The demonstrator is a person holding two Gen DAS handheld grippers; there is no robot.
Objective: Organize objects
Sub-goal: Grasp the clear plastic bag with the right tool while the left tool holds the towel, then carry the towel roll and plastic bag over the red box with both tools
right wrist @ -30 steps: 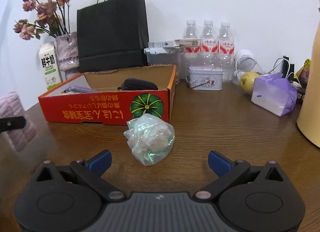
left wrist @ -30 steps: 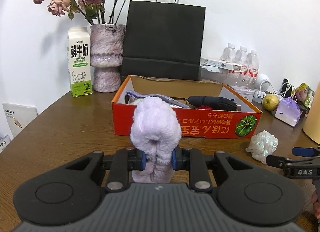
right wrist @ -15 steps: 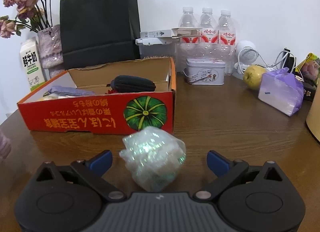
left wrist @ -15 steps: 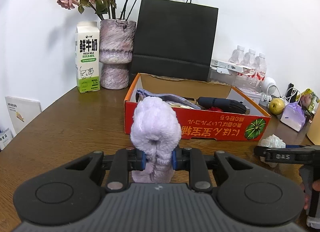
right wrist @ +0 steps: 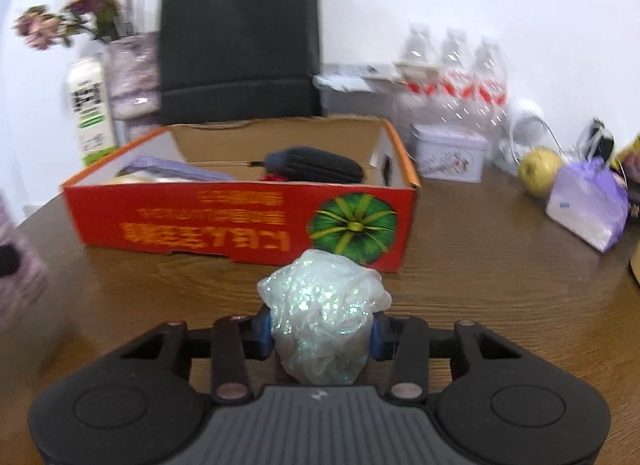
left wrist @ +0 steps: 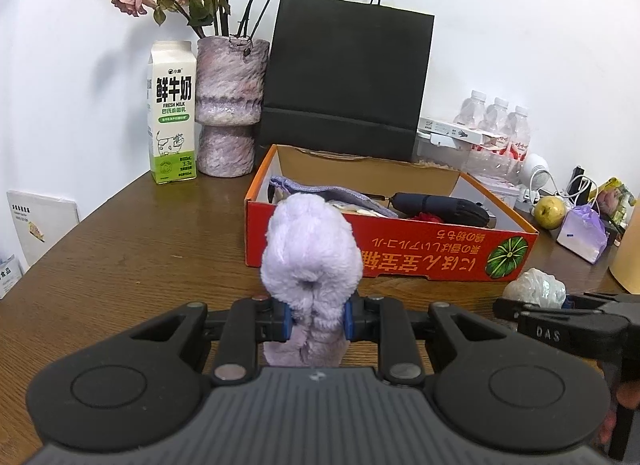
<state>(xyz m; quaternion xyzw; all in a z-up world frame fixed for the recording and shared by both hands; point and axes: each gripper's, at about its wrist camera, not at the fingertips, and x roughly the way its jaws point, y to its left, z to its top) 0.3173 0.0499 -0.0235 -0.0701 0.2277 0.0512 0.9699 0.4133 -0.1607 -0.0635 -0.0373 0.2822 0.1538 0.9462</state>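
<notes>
**Both grippers loaded, box not yet reached**

The left gripper (left wrist: 316,315) had its jaws clamped on a lilac plush piece (left wrist: 311,261), pinched low so the fluffy bulk stood up above the pads. It hung over the desk (left wrist: 132,261) just in front of the red cardboard box (left wrist: 420,255), which already held a dark case (left wrist: 440,205) and a purple cloth (left wrist: 320,189).

The right gripper (right wrist: 322,335) had its jaws pressed against both sides of a glittery mesh ball (right wrist: 324,317), which sat near the box's front wall, close to the pumpkin print. Whether the ball was clear of the desk could not be told.

Handling, as judged: both items looked very light and soft, and would squash rather than resist. The plush seemed unlikely to slip, given its pile. The mesh ball looked smoother and springy; a hold across its middle, as here, seemed safest, since a loose outer fold might pull free.
</notes>
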